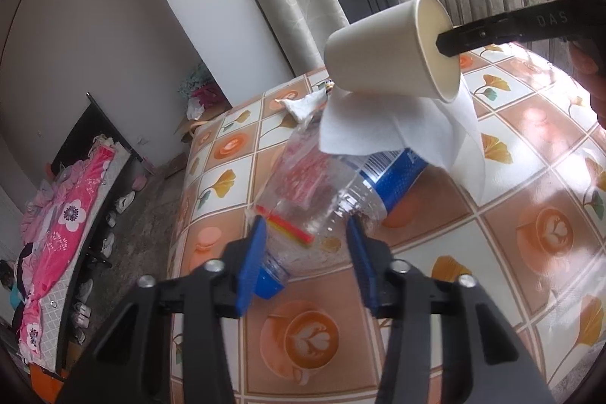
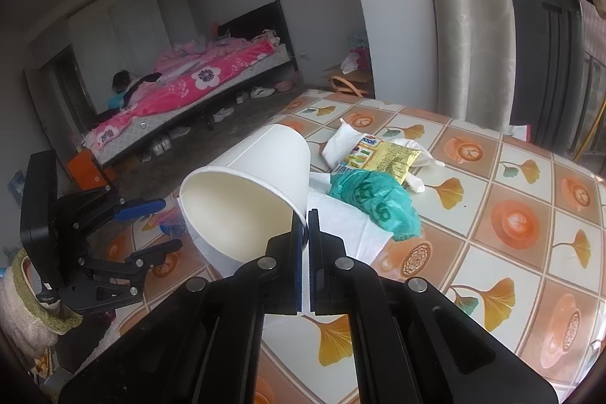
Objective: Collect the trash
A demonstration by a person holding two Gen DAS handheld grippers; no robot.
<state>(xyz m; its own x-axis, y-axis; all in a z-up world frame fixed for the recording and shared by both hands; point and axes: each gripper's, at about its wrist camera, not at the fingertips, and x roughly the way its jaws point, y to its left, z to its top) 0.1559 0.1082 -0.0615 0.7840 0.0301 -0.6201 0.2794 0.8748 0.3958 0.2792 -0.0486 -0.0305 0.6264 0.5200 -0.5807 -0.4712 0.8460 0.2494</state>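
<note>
White paper cup (image 2: pixel 250 184), pinched by its rim in the clamped right gripper (image 2: pixel 305 230), hangs tilted above the tabletop (image 1: pixel 530 177) for carrying off, while the spread left gripper (image 1: pixel 306 237) straddles the clear plastic bottle (image 1: pixel 341 192).

The table (image 2: pixel 522 214) (tiled cloth) bears a bottle (image 1: pixel 363 184), tissue (image 2: pixel 341 226), green bag (image 2: pixel 378 203) and snack packet (image 2: pixel 382 158).

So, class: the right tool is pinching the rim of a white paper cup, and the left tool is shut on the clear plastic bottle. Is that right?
Not quite. The left tool is open, its blue pads either side of the clear plastic bottle with a blue label, as the left wrist view shows. The right tool does pinch the white paper cup by its rim.
</note>
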